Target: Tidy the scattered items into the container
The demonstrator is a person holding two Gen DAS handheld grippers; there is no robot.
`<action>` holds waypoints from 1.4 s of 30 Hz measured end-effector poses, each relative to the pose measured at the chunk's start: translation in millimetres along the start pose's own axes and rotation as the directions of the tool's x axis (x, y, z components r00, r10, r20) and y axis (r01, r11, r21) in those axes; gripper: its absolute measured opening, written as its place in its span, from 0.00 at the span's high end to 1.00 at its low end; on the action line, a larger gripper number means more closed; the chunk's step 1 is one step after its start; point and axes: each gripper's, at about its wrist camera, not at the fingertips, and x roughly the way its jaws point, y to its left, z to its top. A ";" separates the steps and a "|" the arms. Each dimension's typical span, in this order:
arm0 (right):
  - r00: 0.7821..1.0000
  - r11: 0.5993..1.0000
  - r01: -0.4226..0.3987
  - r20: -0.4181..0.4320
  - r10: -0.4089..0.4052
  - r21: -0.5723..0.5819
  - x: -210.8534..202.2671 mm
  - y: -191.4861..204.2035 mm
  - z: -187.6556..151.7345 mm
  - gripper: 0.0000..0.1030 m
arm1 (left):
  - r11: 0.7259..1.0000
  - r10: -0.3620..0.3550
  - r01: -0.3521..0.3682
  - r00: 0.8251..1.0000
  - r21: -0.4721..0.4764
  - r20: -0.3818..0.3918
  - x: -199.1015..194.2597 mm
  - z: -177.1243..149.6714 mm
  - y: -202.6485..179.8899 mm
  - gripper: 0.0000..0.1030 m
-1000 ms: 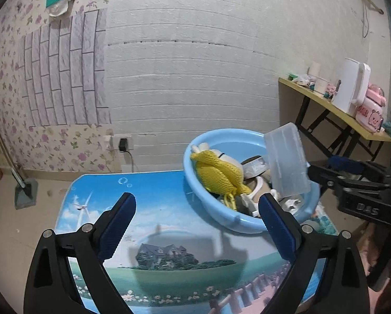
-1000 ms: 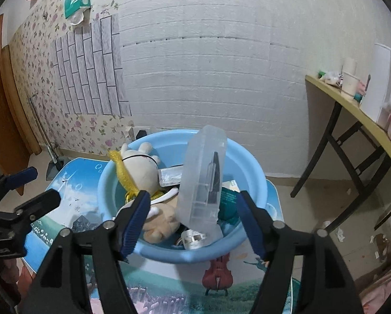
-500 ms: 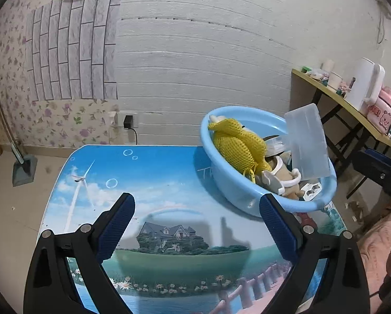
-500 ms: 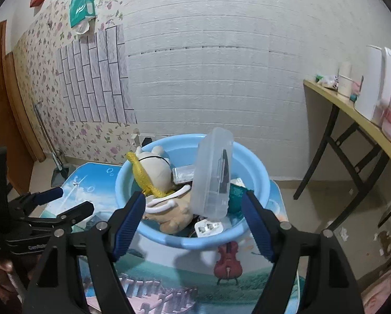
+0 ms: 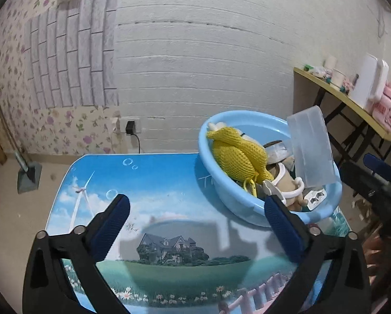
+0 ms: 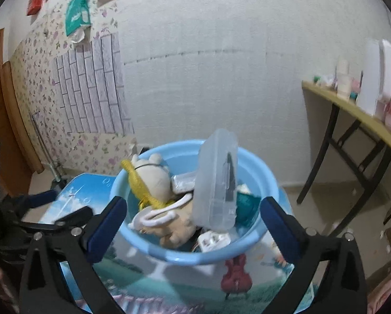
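The basin, loaded with the upright clear box, was found at twelve o'clock of the empty, opening right claw, nearer than the empty, opening left claw.

Black plastic left gripper and right gripper, ribbed blue pads, silver screws near each finger's base.

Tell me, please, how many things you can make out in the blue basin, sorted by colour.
Yellow: 1, mesh pouch
Clear: 1, plastic case
White: 1, plug adapter
Beige: 1, plush toy
Teal: 1, packet
Total: 5, in the blue basin; others may be hidden.
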 end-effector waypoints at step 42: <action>0.992 0.999 0.002 -0.126 0.003 0.038 16.5 -9.4 -12.3 0.00 | 0.995 0.013 -0.008 0.998 0.095 -0.054 9.0 -5.4 -13.0 0.00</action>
